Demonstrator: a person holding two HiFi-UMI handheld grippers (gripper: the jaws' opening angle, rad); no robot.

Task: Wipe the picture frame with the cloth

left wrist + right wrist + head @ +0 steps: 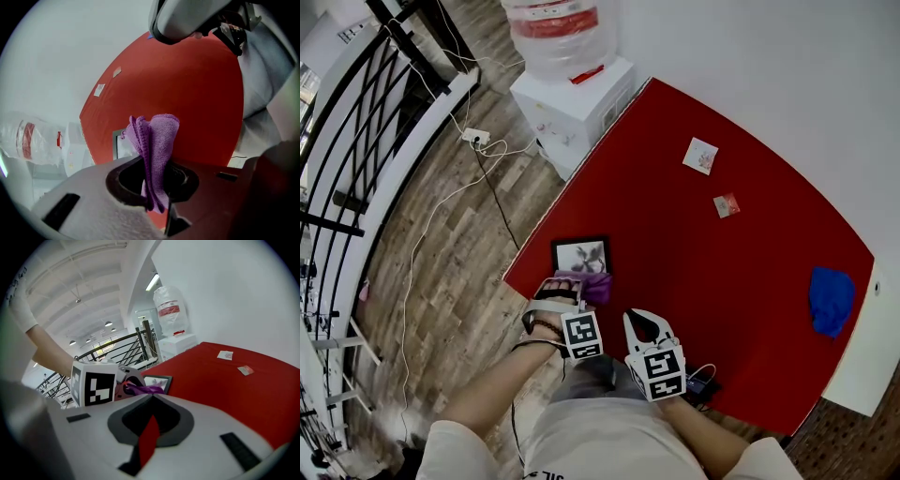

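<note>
**A:** How many tools, and what is each one doing?

**B:** Two. The left tool [154, 183] is clamped on one purple cloth [157, 136], which stands up out of the jaws in a folded bunch. The right tool [151, 401] has its jaws together with nothing between them; only a sliver of red shows through the gap behind the tips.

**A:** Where do they sit?

**B:** Side by side at the near edge of the red counter [722, 281], with the left tool [562, 289] a little ahead of the right tool [645, 324].

**A:** And the picture frame?

**B:** There is one, a black picture frame [579, 253] with a pale print, lying flat on the counter near its left edge. It is straight ahead of the left tool. The purple cloth [598, 286] is at the frame's near right corner, but I cannot tell whether it touches. From the right tool, the frame [157, 380] shows just past the cloth [145, 389].

**A:** Anything farther out?

**B:** Two small cards, one white [700, 156] and one reddish [727, 204], lie well apart from the frame toward the wall. One blue cloth [830, 298] is at the counter's right end. On the floor beyond the counter's far left corner stands one water dispenser [572, 98].
</note>
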